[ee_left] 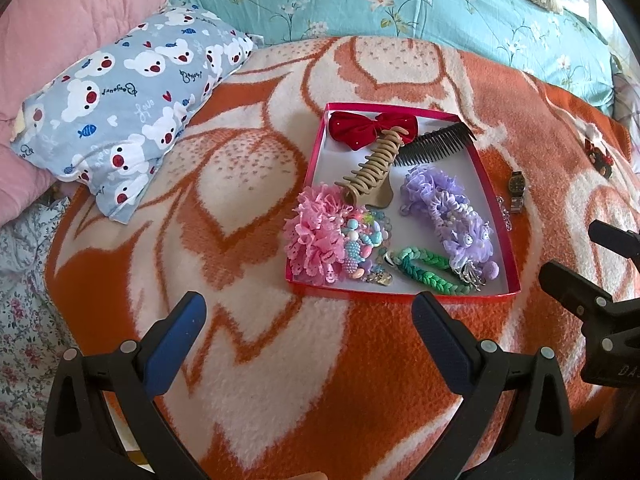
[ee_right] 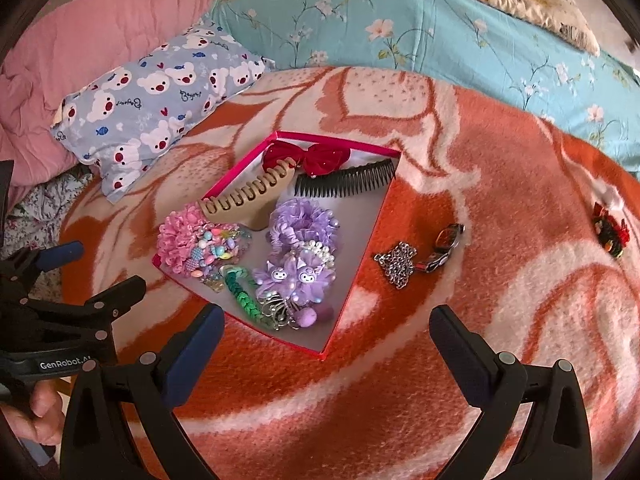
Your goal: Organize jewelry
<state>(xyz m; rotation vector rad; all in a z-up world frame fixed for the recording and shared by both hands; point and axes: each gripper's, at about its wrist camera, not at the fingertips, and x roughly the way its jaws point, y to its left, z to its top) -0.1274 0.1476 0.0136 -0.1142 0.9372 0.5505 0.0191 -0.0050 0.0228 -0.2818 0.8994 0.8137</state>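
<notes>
At frame centre on the bed's blanket, the red box already holds a bow, claw clip, comb, scrunchies and beads. Right of it lie a chain, a watch and a far clip. Both the left tool and right tool hang apart, empty; the chain seems next, best pinched at its bunched middle.

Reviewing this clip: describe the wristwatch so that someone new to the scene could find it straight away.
Start at the red-rimmed box of hair accessories on the orange and white blanket. Outside the box, on its right, a heap of silver chain lies on the blanket, and the wristwatch lies just beyond it. It alone has a dial and a metal band.
</notes>
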